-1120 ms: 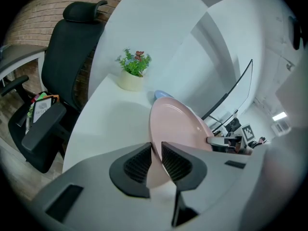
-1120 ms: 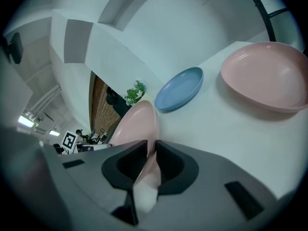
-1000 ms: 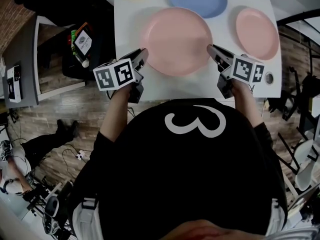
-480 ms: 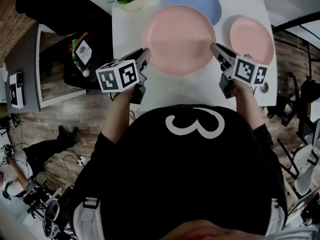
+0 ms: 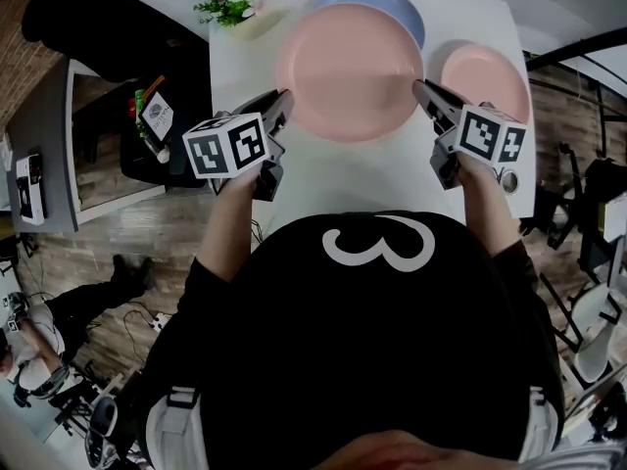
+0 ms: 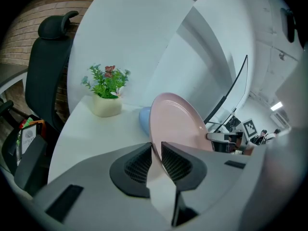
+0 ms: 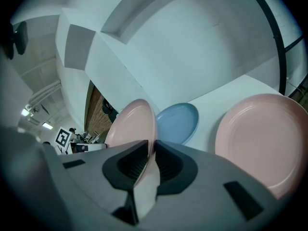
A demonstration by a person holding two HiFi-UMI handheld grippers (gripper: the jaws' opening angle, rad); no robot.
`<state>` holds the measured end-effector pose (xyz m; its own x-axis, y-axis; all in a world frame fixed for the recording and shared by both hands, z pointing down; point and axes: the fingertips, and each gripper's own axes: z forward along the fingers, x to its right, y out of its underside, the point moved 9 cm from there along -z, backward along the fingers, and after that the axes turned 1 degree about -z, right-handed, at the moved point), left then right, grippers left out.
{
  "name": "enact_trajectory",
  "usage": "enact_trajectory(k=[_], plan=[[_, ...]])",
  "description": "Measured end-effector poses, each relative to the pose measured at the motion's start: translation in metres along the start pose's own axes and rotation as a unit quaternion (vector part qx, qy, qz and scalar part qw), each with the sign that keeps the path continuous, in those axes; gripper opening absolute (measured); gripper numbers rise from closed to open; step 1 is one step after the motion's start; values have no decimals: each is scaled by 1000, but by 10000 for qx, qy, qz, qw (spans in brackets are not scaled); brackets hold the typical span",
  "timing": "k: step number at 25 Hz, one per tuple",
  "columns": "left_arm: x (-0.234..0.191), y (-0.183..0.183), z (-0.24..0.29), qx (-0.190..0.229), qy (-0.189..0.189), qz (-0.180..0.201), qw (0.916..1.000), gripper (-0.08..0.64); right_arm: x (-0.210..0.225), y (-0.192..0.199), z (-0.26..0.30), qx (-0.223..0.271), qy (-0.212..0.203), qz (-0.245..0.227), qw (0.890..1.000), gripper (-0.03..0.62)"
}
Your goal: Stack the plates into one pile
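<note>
Big pink plate (image 5: pixel 348 71) pinched at both sides: left hand-held gripper (image 5: pixel 282 101) squeezed narrow on left rim, right hand-held gripper (image 5: pixel 419 88) likewise on right rim. Partly over blue plate (image 5: pixel 411 18), above white tabletop (image 5: pixel 343 179).

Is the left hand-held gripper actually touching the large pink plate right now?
Touching. The left gripper view shows the rim of the large pink plate pinched between the two pads of the left hand-held gripper.

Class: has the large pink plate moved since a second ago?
Yes. The large pink plate has shifted up the view onto the blue plate, now covering most of it.
</note>
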<state>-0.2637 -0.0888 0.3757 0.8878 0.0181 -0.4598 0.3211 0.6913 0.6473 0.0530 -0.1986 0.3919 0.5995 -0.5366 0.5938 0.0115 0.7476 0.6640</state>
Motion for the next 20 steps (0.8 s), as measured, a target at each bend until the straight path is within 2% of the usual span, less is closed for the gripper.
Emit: enact_trajectory(k=[20], plan=[[14,-55,47,63,-143,528,9985,75,32,-62,17,229,168,-214,9994,58]])
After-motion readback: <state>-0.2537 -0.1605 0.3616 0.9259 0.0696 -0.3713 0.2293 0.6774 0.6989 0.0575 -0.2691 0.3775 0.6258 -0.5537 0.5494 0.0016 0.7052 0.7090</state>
